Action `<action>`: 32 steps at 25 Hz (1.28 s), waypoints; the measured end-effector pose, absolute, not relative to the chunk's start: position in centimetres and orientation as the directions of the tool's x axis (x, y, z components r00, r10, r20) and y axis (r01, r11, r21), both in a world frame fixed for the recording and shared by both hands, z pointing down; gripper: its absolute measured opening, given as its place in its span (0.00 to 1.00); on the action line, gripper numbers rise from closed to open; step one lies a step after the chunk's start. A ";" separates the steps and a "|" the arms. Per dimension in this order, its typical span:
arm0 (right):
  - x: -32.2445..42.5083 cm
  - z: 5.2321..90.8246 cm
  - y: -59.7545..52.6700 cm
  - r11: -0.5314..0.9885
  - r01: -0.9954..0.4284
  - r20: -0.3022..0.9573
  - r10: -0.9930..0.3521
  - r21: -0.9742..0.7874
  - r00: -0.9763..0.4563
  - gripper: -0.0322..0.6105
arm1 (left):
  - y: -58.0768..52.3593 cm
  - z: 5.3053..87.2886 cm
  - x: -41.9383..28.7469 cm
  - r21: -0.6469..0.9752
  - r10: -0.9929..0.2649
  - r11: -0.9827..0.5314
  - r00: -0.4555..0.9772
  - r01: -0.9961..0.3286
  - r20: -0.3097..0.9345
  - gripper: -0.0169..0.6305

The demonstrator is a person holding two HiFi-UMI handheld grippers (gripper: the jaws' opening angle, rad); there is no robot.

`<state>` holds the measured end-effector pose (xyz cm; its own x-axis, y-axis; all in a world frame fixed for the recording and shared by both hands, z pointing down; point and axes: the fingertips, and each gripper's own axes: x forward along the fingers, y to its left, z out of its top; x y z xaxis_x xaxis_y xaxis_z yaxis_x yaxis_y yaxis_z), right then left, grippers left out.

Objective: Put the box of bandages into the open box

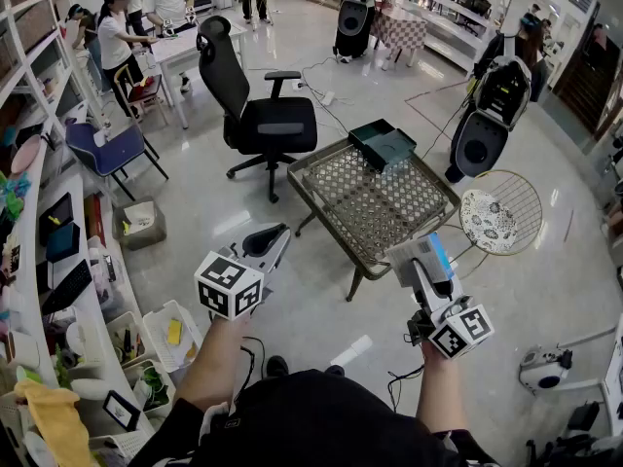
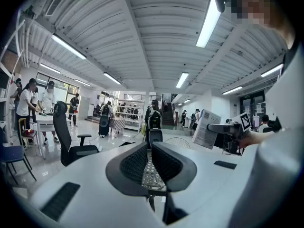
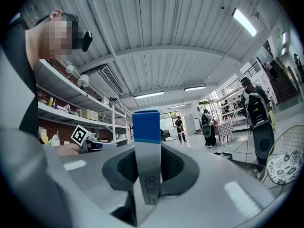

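The box of bandages (image 1: 421,256), grey-white with a blue end, stands upright between the pads of my right gripper (image 1: 428,270), which is shut on it. In the right gripper view the box (image 3: 146,127) rises from between the jaws of that gripper (image 3: 147,160). The open box (image 1: 383,144), dark green, sits at the far corner of the wicker table (image 1: 375,207), well ahead of both grippers. My left gripper (image 1: 275,234) hovers left of the table with its jaws together and nothing in them (image 2: 149,151). From the left gripper view the bandage box (image 2: 205,128) shows at the right.
A black office chair (image 1: 258,105) stands behind the table. A round wire chair with a patterned cushion (image 1: 496,217) is at its right. Cluttered shelves (image 1: 58,261) and a white basket (image 1: 170,334) line the left. Black machines (image 1: 496,105) and people stand farther back.
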<state>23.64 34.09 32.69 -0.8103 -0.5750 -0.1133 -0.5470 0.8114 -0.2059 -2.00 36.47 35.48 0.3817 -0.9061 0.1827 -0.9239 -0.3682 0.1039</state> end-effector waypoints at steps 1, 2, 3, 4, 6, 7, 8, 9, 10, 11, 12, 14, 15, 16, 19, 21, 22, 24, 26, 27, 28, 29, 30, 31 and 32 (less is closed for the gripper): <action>23.8 32.9 34.2 0.809 -0.549 -0.112 -0.578 -0.212 -0.809 0.17 | 36.6 35.7 -1.9 0.108 -0.905 -0.368 0.383 -0.923 0.185 0.08; 24.0 33.1 34.2 0.806 -0.550 -0.110 -0.580 -0.217 -0.807 0.17 | 36.7 35.9 -1.8 0.111 -0.904 -0.369 0.384 -0.923 0.186 0.08; 24.1 33.3 34.3 0.804 -0.551 -0.107 -0.582 -0.222 -0.806 0.17 | 36.8 36.0 -1.7 0.112 -0.904 -0.369 0.384 -0.923 0.188 0.08; 24.2 33.5 34.4 0.803 -0.552 -0.105 -0.583 -0.225 -0.806 0.17 | 36.8 36.2 -1.6 0.111 -0.904 -0.369 0.384 -0.923 0.190 0.08; 24.4 33.7 34.4 0.801 -0.553 -0.100 -0.585 -0.229 -0.805 0.17 | 36.8 36.3 -1.5 0.108 -0.904 -0.368 0.382 -0.924 0.194 0.08; 24.5 33.8 34.4 0.801 -0.554 -0.098 -0.585 -0.228 -0.805 0.17 | 36.8 36.3 -1.4 0.107 -0.904 -0.367 0.381 -0.924 0.196 0.08; 24.5 33.9 34.3 0.801 -0.556 -0.097 -0.586 -0.224 -0.805 0.17 | 36.8 36.3 -1.4 0.106 -0.903 -0.366 0.380 -0.925 0.198 0.08; 24.6 33.9 34.3 0.801 -0.557 -0.095 -0.586 -0.220 -0.805 0.17 | 36.7 36.4 -1.2 0.105 -0.903 -0.365 0.379 -0.925 0.202 0.08; 24.7 34.0 34.3 0.801 -0.557 -0.093 -0.586 -0.219 -0.805 0.17 | 36.6 36.4 -1.0 0.105 -0.902 -0.364 0.378 -0.925 0.206 0.08; 24.9 34.1 34.3 0.801 -0.557 -0.092 -0.586 -0.219 -0.805 0.17 | 36.6 36.5 -0.8 0.104 -0.901 -0.365 0.379 -0.925 0.211 0.08; 25.0 34.2 34.4 0.801 -0.557 -0.091 -0.585 -0.219 -0.806 0.17 | 36.5 36.6 -0.4 0.103 -0.899 -0.367 0.381 -0.924 0.215 0.08; 25.6 34.3 34.6 0.801 -0.559 -0.092 -0.587 -0.214 -0.805 0.17 | 36.5 36.7 0.5 0.099 -0.893 -0.377 0.390 -0.921 0.222 0.08; 25.9 34.4 34.7 0.800 -0.563 -0.092 -0.589 -0.210 -0.803 0.17 | 36.5 36.8 1.1 0.098 -0.890 -0.384 0.397 -0.918 0.226 0.08; 26.4 34.5 34.7 0.799 -0.565 -0.092 -0.591 -0.207 -0.801 0.17 | 36.5 36.8 1.7 0.096 -0.886 -0.391 0.403 -0.915 0.229 0.08; 27.9 34.7 35.0 0.802 -0.556 -0.109 -0.586 -0.218 -0.803 0.18 | 36.6 37.0 3.6 0.089 -0.878 -0.405 0.414 -0.910 0.241 0.08; 29.0 34.6 35.3 0.807 -0.549 -0.125 -0.580 -0.217 -0.805 0.18 | 36.8 37.2 4.8 0.076 -0.875 -0.408 0.413 -0.910 0.253 0.08; 29.5 34.6 35.4 0.809 -0.551 -0.125 -0.580 -0.205 -0.805 0.18 | 36.9 37.3 5.3 0.069 -0.874 -0.408 0.411 -0.910 0.260 0.08; 30.3 34.8 35.5 0.807 -0.569 -0.101 -0.586 -0.157 -0.804 0.18 | 36.9 37.3 6.4 0.058 -0.872 -0.408 0.408 -0.911 0.269 0.08; 30.6 35.3 35.4 0.802 -0.586 -0.067 -0.595 -0.117 -0.801 0.18 | 37.0 37.4 7.2 0.056 -0.870 -0.411 0.410 -0.910 0.275 0.08; 30.8 35.7 35.4 0.799 -0.590 -0.059 -0.599 -0.118 -0.799 0.18 | 37.1 37.6 7.6 0.056 -0.867 -0.415 0.413 -0.908 0.278 0.08; 30.9 36.1 35.3 0.796 -0.590 -0.057 -0.601 -0.131 -0.797 0.18 | 37.2 37.8 7.9 0.055 -0.864 -0.419 0.417 -0.906 0.282 0.08; 31.2 36.4 35.3 0.794 -0.589 -0.059 -0.602 -0.149 -0.796 0.18 | 37.3 38.0 8.2 0.053 -0.861 -0.423 0.419 -0.905 0.287 0.08; 31.5 36.7 35.2 0.792 -0.588 -0.060 -0.603 -0.164 -0.795 0.18 | 37.3 38.2 8.5 0.052 -0.859 -0.424 0.420 -0.904 0.291 0.08; 31.9 36.8 35.1 0.790 -0.589 -0.058 -0.605 -0.172 -0.794 0.18 | 37.3 38.3 8.8 0.053 -0.858 -0.425 0.420 -0.904 0.295 0.08; 32.2 36.9 35.0 0.788 -0.591 -0.054 -0.607 -0.176 -0.793 0.18 | 37.2 38.4 9.0 0.054 -0.856 -0.425 0.421 -0.904 0.300 0.08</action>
